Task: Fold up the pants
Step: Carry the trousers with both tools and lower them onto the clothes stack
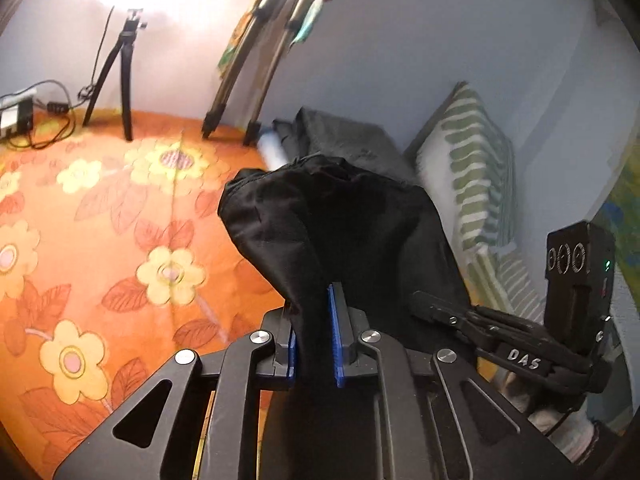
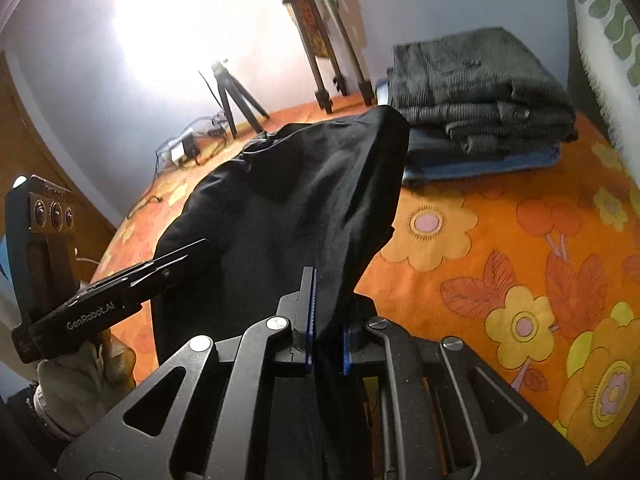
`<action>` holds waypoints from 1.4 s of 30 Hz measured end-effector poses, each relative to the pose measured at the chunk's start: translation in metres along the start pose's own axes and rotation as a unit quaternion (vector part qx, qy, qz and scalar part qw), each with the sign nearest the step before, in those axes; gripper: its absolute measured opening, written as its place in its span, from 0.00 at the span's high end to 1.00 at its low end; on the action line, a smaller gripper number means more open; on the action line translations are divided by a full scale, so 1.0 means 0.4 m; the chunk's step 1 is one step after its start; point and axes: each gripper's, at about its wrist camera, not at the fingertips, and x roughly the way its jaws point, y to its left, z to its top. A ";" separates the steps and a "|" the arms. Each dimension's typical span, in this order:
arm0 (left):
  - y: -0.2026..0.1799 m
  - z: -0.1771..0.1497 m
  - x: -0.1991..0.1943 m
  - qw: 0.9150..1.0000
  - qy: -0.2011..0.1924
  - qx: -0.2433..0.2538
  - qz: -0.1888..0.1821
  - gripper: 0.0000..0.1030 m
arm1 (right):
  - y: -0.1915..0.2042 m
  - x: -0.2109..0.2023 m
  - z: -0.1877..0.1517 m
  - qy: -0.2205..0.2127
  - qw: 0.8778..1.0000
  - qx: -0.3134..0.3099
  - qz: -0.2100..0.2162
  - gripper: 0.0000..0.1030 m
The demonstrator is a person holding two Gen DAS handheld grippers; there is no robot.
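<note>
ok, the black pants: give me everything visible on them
The black pants look like thin, plain, matte fabric, bunched and creased, no waistband or pockets discernible. Each claw, left and right, is shut on a pinch of cloth, which tents up. In the right wrist view the rest drapes onto the orange floral cover.

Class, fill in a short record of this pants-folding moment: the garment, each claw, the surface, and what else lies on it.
garment: black pants, bunched and lifted
left claw: shut on the black pants
right claw: shut on the black pants
surface: orange floral bedspread
also there: stack of folded clothes, tripod, striped pillow
</note>
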 end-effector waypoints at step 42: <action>-0.201 0.501 0.411 0.993 -0.088 0.040 -0.060 0.89 | -0.330 -0.011 0.590 -0.111 0.991 -0.041 -0.061 0.90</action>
